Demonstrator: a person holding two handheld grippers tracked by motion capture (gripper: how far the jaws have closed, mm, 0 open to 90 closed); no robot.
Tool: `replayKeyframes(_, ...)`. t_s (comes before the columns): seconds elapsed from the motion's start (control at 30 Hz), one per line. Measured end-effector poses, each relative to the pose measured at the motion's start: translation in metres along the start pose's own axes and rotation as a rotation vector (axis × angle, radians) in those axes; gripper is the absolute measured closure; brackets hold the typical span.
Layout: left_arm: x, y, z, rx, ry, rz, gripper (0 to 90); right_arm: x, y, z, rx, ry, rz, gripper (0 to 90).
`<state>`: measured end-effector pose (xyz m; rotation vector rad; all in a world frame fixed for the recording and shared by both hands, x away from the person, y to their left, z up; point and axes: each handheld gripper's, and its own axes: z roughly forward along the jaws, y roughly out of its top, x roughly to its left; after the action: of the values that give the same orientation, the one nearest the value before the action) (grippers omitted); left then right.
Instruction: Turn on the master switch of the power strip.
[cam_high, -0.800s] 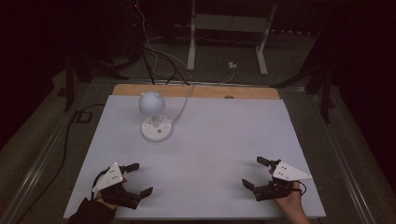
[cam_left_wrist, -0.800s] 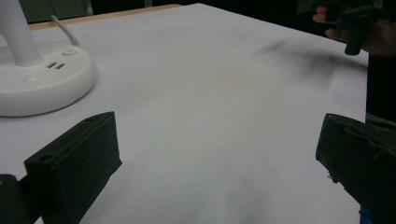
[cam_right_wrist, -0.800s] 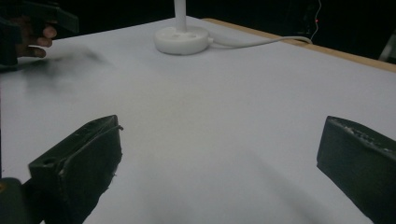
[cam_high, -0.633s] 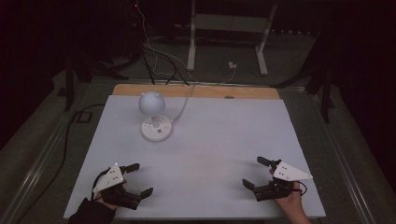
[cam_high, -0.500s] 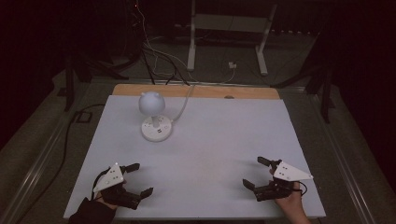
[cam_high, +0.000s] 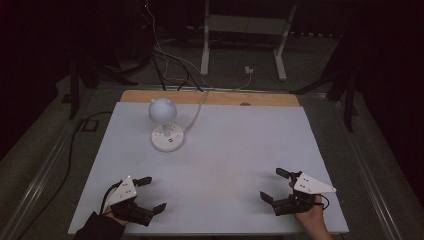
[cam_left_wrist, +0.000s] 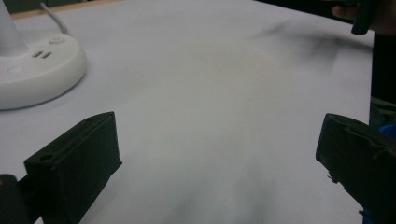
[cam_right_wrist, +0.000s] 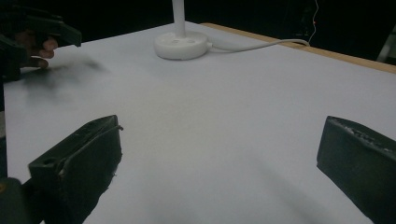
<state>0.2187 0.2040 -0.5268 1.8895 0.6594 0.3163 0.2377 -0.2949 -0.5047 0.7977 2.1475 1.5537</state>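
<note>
Both hands wait, nothing has moved.

The left gripper and right gripper sit at the near edge of the white table, jaws wide, holding nothing, same as before. Lots of bare room lies ahead; the lamp stands far back, left.

A dark lab: white-topped table, trailing cables, metal stand.
</note>
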Motion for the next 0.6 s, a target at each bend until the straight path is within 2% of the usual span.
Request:
replayKeyframes(0.13, -0.003, 0.002, 0.003, 0.02, -0.01, 0.018, 0.2, 0.0, 0.0, -0.001, -0.004, 0.001, 0.008, 0.0)
replayKeyframes(0.37, -0.005, 0.009, 0.003, 0.015, -0.019, 0.003, 0.2, 0.002, 0.001, -0.001, -0.011, 0.006, 0.003, 0.0)
replayKeyframes(0.53, -0.007, 0.018, 0.004, 0.017, -0.032, 0.025, 0.2, 0.004, 0.002, -0.001, -0.014, 0.013, 0.002, 0.0)
replayKeyframes(0.6, -0.006, 0.021, 0.003, 0.012, -0.038, 0.022, 0.2, 0.004, 0.002, -0.002, -0.016, 0.012, -0.002, 0.0)
